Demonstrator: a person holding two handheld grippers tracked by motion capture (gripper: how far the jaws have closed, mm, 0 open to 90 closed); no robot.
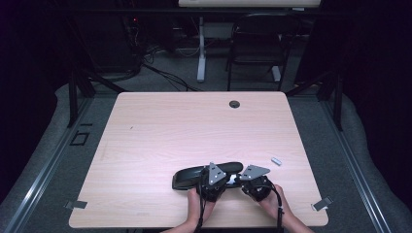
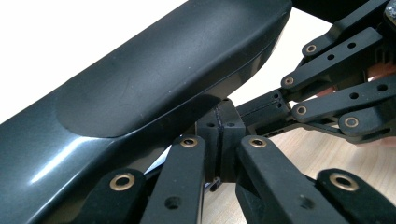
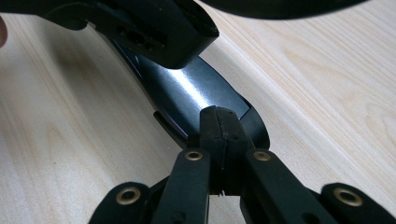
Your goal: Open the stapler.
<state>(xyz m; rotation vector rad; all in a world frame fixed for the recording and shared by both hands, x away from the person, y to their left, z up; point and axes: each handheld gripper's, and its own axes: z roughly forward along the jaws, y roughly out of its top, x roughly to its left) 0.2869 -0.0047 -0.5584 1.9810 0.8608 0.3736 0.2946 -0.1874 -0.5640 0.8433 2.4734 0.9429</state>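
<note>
A long, glossy black object (image 1: 194, 175) lies on the pale wooden table (image 1: 194, 126) near its front edge. Both hand-held grippers meet at its right end. My left gripper (image 1: 224, 178) is shut, pads pressed together; in the left gripper view its tip (image 2: 219, 135) sits just under the edge of the black object (image 2: 154, 79). The right gripper (image 1: 239, 177) is shut too; its tip (image 3: 220, 133) touches the tapered, shiny end of the black object (image 3: 187, 88). I cannot tell whether either pair of pads pinches an edge. The left gripper's body (image 3: 159, 32) crosses the top of the right gripper view.
A small light cylinder (image 1: 276, 160) lies on the table right of the grippers. A round cable hole (image 1: 234, 104) sits at the far edge. Metal tabs mark the front corners (image 1: 75, 204) (image 1: 322, 204). A dark chair (image 1: 257, 43) stands beyond the table.
</note>
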